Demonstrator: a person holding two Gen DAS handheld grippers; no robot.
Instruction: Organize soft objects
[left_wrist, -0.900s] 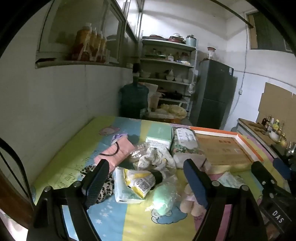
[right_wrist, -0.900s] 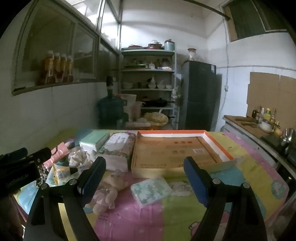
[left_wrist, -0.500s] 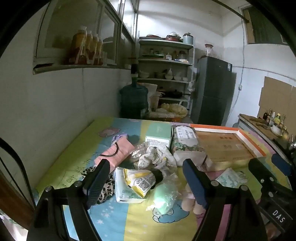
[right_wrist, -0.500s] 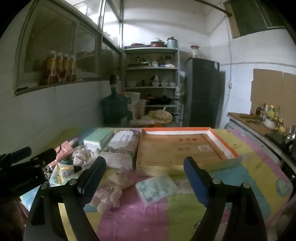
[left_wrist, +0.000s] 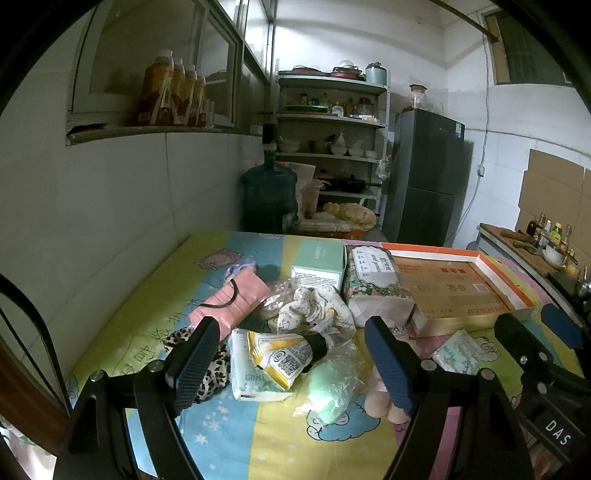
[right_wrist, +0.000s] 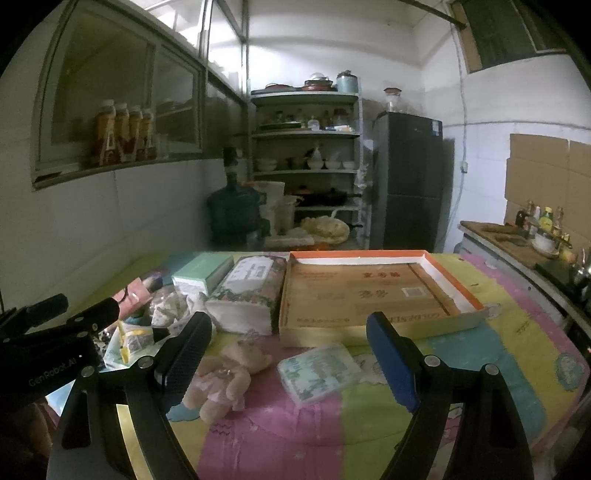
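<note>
Soft things lie heaped on a table with a colourful cloth (left_wrist: 258, 435). A green sponge in clear wrap (left_wrist: 327, 384) and a yellow-and-white packet (left_wrist: 280, 358) sit between the fingers of my open left gripper (left_wrist: 291, 363), which hovers above them. A small teddy bear (right_wrist: 225, 376) and a flat tissue pack (right_wrist: 319, 371) lie under my open right gripper (right_wrist: 288, 362). Behind stand a floral tissue pack (right_wrist: 251, 291), a mint-green box (left_wrist: 319, 260), a pink pouch (left_wrist: 231, 302), crumpled white cloth (left_wrist: 314, 308) and leopard-print fabric (left_wrist: 210, 365). An orange-rimmed shallow cardboard box (right_wrist: 369, 295) holds nothing.
A tiled wall borders the table on the left. Beyond the table's far edge are a large water jug (left_wrist: 269, 195), shelves of dishes (left_wrist: 328, 147) and a dark fridge (left_wrist: 424, 177). A counter with bottles (right_wrist: 535, 232) runs along the right.
Both grippers have drawn back and tilted up a little, so the table's objects sit slightly lower and farther in both views. Nothing on the table has moved.
</note>
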